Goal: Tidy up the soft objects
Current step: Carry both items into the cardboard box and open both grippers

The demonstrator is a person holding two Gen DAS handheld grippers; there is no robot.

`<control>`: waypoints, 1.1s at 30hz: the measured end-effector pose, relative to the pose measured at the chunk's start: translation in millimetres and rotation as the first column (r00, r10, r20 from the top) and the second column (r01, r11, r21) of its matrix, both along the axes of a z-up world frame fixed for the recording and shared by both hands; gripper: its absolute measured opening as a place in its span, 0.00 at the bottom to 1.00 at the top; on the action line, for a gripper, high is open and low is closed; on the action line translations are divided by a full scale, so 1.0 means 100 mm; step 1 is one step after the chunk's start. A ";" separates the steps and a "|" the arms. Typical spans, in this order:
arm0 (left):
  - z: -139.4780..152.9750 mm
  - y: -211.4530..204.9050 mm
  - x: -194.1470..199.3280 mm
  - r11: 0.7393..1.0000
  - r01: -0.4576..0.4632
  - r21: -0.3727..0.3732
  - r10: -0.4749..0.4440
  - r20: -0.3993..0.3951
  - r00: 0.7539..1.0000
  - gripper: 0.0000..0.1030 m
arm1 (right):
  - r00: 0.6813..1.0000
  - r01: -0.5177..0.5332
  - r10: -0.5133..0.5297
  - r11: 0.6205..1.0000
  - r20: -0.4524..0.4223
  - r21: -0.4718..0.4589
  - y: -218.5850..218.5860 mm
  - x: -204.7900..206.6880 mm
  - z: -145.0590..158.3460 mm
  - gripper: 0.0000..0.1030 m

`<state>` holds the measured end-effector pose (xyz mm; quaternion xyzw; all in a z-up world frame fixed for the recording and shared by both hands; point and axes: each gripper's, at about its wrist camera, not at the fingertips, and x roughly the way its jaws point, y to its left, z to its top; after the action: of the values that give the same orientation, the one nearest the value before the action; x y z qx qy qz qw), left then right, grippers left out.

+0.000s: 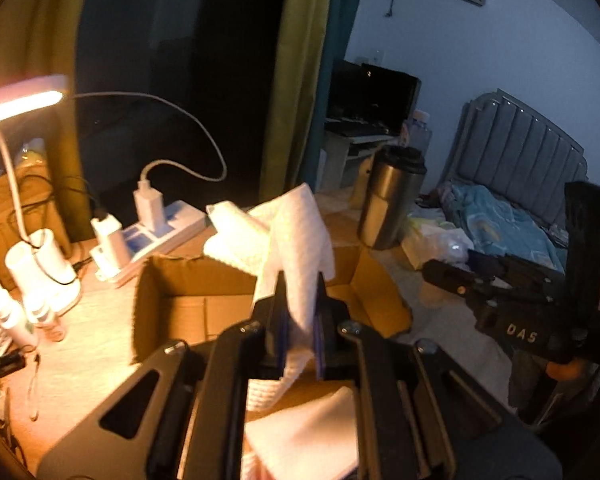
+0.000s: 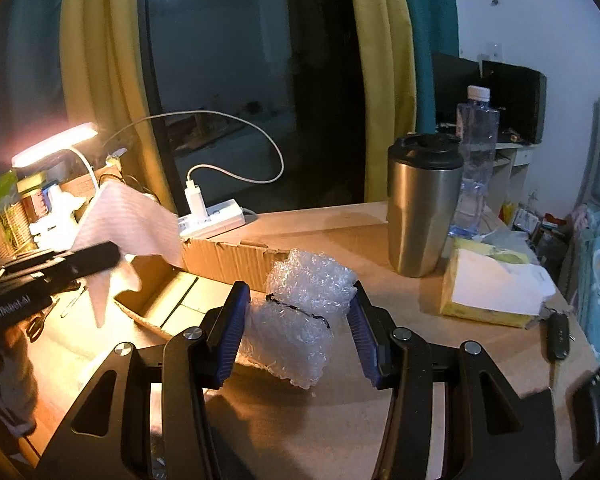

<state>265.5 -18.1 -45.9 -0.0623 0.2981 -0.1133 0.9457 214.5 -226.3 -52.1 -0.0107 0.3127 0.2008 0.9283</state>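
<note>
My left gripper (image 1: 300,300) is shut on a white textured cloth (image 1: 288,232) and holds it above an open cardboard box (image 1: 188,308). The cloth (image 2: 128,220) and left gripper (image 2: 112,254) also show in the right wrist view, over the box (image 2: 228,256). My right gripper (image 2: 296,312) is open, its jaws either side of a bubble wrap bundle (image 2: 300,312) on the table; I cannot tell whether the pads touch it. Another white cloth (image 1: 312,432) lies below the left gripper. The right gripper (image 1: 500,292) shows in the left wrist view.
A steel tumbler (image 2: 420,216), a water bottle (image 2: 476,160) and a yellow tissue pack (image 2: 492,288) stand right of the box. A power strip (image 2: 212,220) with chargers and a lit desk lamp (image 1: 20,104) are behind it. A car key (image 2: 558,336) lies at the right.
</note>
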 end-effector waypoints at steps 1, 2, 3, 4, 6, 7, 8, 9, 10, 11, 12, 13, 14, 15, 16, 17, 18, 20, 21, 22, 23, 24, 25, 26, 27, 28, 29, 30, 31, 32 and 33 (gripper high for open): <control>-0.03 -0.04 0.04 1.000 0.004 0.000 -0.004 -0.007 1.000 0.09 | 1.000 -0.009 0.009 1.000 -0.003 0.006 0.01 0.03 -0.02 0.51; -0.06 -0.06 0.09 1.000 0.008 0.000 -0.008 -0.016 1.000 0.09 | 1.000 -0.017 0.017 1.000 -0.005 0.010 0.02 0.07 -0.03 0.51; -0.10 -0.09 0.13 1.000 0.011 0.000 -0.011 -0.026 1.000 0.09 | 1.000 -0.025 0.025 1.000 -0.009 0.014 0.04 0.11 -0.06 0.51; -0.13 -0.11 0.18 1.000 0.015 -0.001 -0.015 -0.035 0.999 0.09 | 0.999 -0.029 0.029 0.999 -0.014 0.018 0.05 0.14 -0.08 0.51; -0.21 -0.17 0.27 1.000 0.025 -0.002 -0.025 -0.057 0.998 0.09 | 0.999 -0.035 0.036 0.999 -0.023 0.027 0.05 0.21 -0.12 0.51; -0.25 -0.18 0.30 1.000 0.028 -0.003 -0.028 -0.067 0.997 0.09 | 0.999 -0.038 0.039 0.999 -0.028 0.033 0.05 0.24 -0.14 0.51; -0.28 -0.20 0.33 0.999 0.032 -0.005 -0.033 -0.075 0.997 0.09 | 0.999 -0.041 0.043 0.998 -0.033 0.039 0.05 0.27 -0.16 0.51; -0.32 -0.22 0.37 0.999 0.037 -0.006 -0.037 -0.086 0.996 0.09 | 0.998 -0.045 0.046 0.998 -0.040 0.043 0.05 0.30 -0.19 0.51; -0.36 -0.23 0.41 0.999 0.042 -0.009 -0.042 -0.098 0.994 0.09 | 0.998 -0.047 0.049 0.998 -0.044 0.047 0.05 0.32 -0.20 0.51; -0.41 -0.25 0.44 0.999 0.046 -0.014 -0.048 -0.110 0.993 0.09 | 0.997 -0.049 0.051 0.998 -0.049 0.050 0.04 0.34 -0.22 0.51; -0.45 -0.26 0.48 0.999 0.051 -0.019 -0.053 -0.124 0.991 0.09 | 0.997 -0.051 0.054 0.997 -0.054 0.053 0.04 0.36 -0.24 0.51; -0.49 -0.27 0.49 0.998 0.054 -0.024 -0.056 -0.132 0.990 0.11 | 0.997 -0.053 0.056 0.997 -0.059 0.054 0.04 0.38 -0.27 0.51; -0.52 -0.27 0.51 0.998 0.056 -0.029 -0.060 -0.140 0.988 0.11 | 0.996 -0.055 0.058 0.997 -0.064 0.056 0.05 0.39 -0.28 0.51; -0.55 -0.28 0.54 0.998 0.060 -0.032 -0.064 -0.151 0.986 0.11 | 0.996 -0.056 0.060 0.997 -0.067 0.057 0.05 0.41 -0.30 0.51; -0.58 -0.29 0.56 0.998 0.063 -0.031 -0.067 -0.159 0.985 0.14 | 0.995 -0.058 0.062 0.997 -0.072 0.058 0.06 0.43 -0.32 0.51; -0.60 -0.28 0.56 0.998 0.063 -0.029 -0.067 -0.165 0.984 0.16 | 0.995 -0.059 0.063 0.997 -0.075 0.059 0.06 0.44 -0.33 0.51; -0.61 -0.28 0.57 0.998 0.062 -0.029 -0.066 -0.171 0.983 0.18 | 0.995 -0.061 0.065 0.996 -0.078 0.060 0.07 0.45 -0.35 0.51; -0.63 -0.26 0.58 0.998 0.058 -0.031 -0.063 -0.179 0.982 0.24 | 0.994 -0.066 0.071 0.996 -0.087 0.066 0.09 0.47 -0.37 0.51; -0.63 -0.25 0.58 0.998 0.057 -0.029 -0.062 -0.180 0.982 0.26 | 0.993 -0.064 0.070 0.996 -0.091 0.063 0.10 0.48 -0.39 0.52; -0.63 -0.25 0.57 0.998 0.058 -0.024 -0.061 -0.180 0.982 0.31 | 0.993 -0.060 0.065 0.997 -0.093 0.057 0.12 0.50 -0.40 0.54; -0.63 -0.24 0.55 0.998 0.058 -0.021 -0.061 -0.178 0.982 0.42 | 0.993 -0.058 0.063 0.997 -0.096 0.054 0.13 0.50 -0.41 0.55; -0.62 -0.24 0.54 0.998 0.058 -0.021 -0.061 -0.175 0.983 0.50 | 0.993 -0.057 0.062 0.997 -0.098 0.052 0.14 0.51 -0.41 0.57; -0.61 -0.22 0.52 0.998 0.053 -0.027 -0.057 -0.166 0.985 0.60 | 0.993 -0.055 0.060 0.997 -0.099 0.049 0.15 0.51 -0.41 0.59; -0.59 -0.20 0.51 0.998 0.047 -0.034 -0.052 -0.159 0.986 0.63 | 0.994 -0.049 0.053 0.998 -0.096 0.043 0.15 0.51 -0.41 0.60; -0.57 -0.18 0.50 0.998 0.043 -0.043 -0.049 -0.154 0.987 0.63 | 0.994 -0.047 0.050 0.998 -0.095 0.040 0.16 0.51 -0.40 0.63; -0.55 -0.16 0.48 0.998 0.040 -0.049 -0.046 -0.150 0.988 0.63 | 0.994 -0.046 0.050 0.998 -0.093 0.040 0.17 0.51 -0.39 0.65; -0.53 -0.14 0.47 0.998 0.038 -0.049 -0.045 -0.146 0.988 0.63 | 0.995 -0.044 0.047 0.998 -0.090 0.040 0.17 0.51 -0.38 0.65; -0.51 -0.13 0.45 0.998 0.035 -0.046 -0.042 -0.140 0.989 0.63 | 0.995 -0.039 0.042 0.999 -0.087 0.038 0.17 0.50 -0.37 0.65; -0.50 -0.12 0.44 0.999 0.033 -0.042 -0.038 -0.136 0.990 0.63 | 0.996 -0.034 0.037 0.999 -0.083 0.036 0.18 0.49 -0.35 0.66; -0.48 -0.10 0.41 0.999 0.030 -0.042 -0.035 -0.131 0.991 0.63 | 0.996 -0.032 0.035 0.999 -0.082 0.036 0.18 0.49 -0.33 0.66; -0.46 -0.09 0.39 0.999 0.027 -0.044 -0.033 -0.127 0.991 0.63 | 0.997 -0.026 0.029 0.999 -0.078 0.035 0.18 0.47 -0.31 0.66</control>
<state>304.7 -26.7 -92.0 -0.0847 0.3565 -0.1294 0.9214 261.7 -208.1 -83.2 0.0085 0.3453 0.2192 0.9125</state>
